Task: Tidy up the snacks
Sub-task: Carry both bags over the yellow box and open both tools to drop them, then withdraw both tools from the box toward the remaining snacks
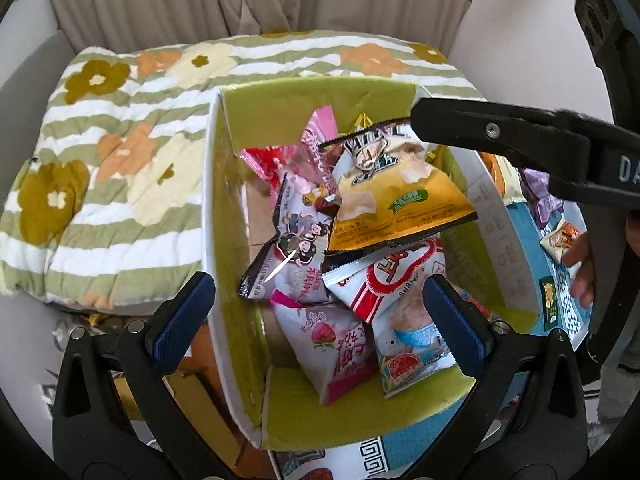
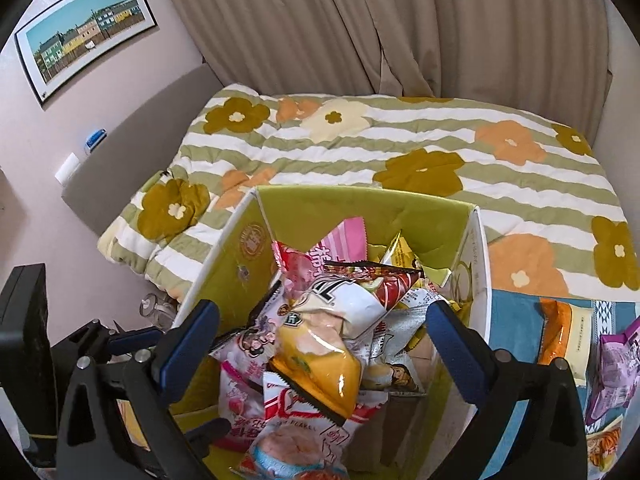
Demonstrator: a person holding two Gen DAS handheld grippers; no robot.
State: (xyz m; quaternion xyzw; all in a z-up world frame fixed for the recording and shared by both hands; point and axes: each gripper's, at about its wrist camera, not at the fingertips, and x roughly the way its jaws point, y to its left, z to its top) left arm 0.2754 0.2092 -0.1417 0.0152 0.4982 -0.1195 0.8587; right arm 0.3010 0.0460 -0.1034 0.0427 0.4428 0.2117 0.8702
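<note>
A white cardboard box with a green inside [image 1: 224,200] [image 2: 360,208] holds several snack packets. A yellow chip bag [image 1: 400,200] [image 2: 316,356] lies on top of them, over a red-and-white shrimp cracker bag [image 1: 396,280] and a pink strawberry packet [image 1: 336,344]. My left gripper [image 1: 320,312] is open and empty over the box's near end. My right gripper [image 2: 324,332] is open and empty above the box; one of its fingers [image 1: 500,132] shows from the right in the left wrist view, just above the yellow bag.
A bed with a striped floral quilt [image 1: 120,160] [image 2: 400,148] lies beyond the box. More snack packets [image 2: 564,336] lie on a blue patterned cloth [image 2: 512,320] right of the box. Beige curtains hang behind. A framed picture [image 2: 84,32] hangs on the left wall.
</note>
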